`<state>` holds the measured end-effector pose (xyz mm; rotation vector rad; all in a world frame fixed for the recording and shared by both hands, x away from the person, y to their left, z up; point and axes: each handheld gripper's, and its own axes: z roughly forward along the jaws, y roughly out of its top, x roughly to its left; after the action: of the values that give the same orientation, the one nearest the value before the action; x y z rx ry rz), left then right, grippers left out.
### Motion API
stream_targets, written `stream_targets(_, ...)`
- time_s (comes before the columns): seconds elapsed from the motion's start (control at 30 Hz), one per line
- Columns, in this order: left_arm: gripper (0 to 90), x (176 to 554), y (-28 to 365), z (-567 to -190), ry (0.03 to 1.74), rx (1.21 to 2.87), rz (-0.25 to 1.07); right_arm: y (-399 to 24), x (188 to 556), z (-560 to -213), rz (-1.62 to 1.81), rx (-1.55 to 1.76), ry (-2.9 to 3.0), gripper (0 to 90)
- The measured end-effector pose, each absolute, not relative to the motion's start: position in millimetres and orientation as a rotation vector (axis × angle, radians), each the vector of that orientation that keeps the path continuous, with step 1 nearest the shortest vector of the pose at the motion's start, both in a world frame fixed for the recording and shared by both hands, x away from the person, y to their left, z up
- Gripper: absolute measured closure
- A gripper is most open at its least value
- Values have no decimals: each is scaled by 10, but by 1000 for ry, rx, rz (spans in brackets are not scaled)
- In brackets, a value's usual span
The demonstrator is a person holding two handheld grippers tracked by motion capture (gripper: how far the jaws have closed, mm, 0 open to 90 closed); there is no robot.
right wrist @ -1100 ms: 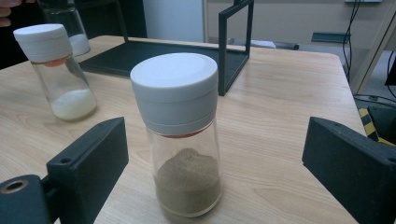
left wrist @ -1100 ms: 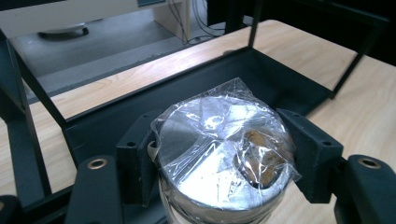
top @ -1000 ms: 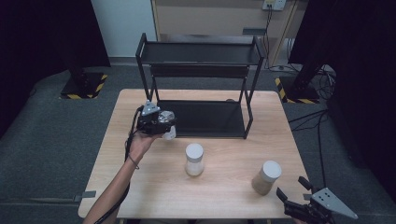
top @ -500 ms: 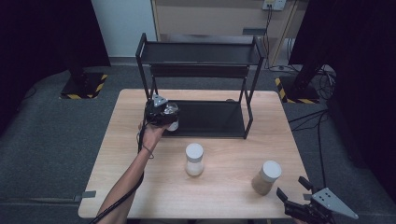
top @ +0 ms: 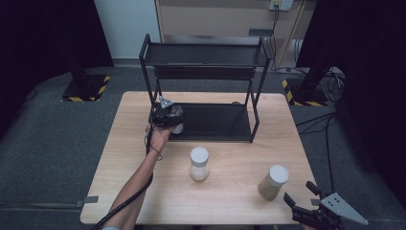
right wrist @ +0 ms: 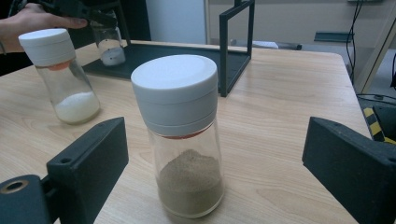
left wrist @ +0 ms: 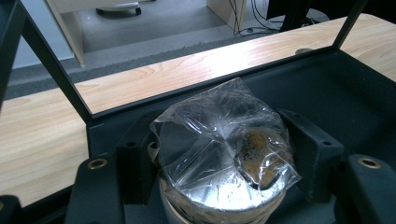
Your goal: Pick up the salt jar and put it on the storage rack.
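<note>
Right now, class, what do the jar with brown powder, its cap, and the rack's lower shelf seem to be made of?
Jar with brown powder: clear glass or hard plastic, glossy; the powder shows through the wall. Its cap: white plastic by the look, smooth and matt, with moulded rings. Lower shelf of the rack: probably painted metal, black and matt, with thin straight bars.

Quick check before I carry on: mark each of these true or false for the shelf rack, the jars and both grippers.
1. The left gripper is shut on a jar. True.
2. That jar is at the rack's top shelf. False: it is at the bottom shelf.
3. The right gripper grips the brown-powder jar. False: its jaws stand open, apart from it.
4. The white-powder jar stands upright on the table. True.
5. The brown-powder jar has a black lid. False: its lid is white.
</note>
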<state>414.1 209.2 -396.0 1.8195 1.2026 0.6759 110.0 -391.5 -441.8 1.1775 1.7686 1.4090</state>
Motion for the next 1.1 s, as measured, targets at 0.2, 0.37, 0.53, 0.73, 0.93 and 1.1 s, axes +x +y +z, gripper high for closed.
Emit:
stream_targets(0.2,339,4162,2083,-4004,1205,1808,667,-3917,1104,-4418,1411,1178,1771,69)
stream_targets(0.37,339,4160,2085,-4043,1192,1794,663,-3921,1105,-4421,1416,1179,1771,69)
stream_targets(0.53,336,4154,2063,-4043,1177,1815,676,-3922,1104,-4419,1416,1177,1772,69)
stream_targets(0.73,238,4184,2035,-3977,1172,1833,686,-3920,1104,-4419,1416,1175,1773,69)
stream_targets(0.93,138,4164,2057,-3876,1140,1803,702,-3920,1102,-4418,1418,1177,1772,69)
stream_targets(1.1,78,4106,2083,-3732,1072,1796,708,-3922,1101,-4417,1420,1176,1772,68)
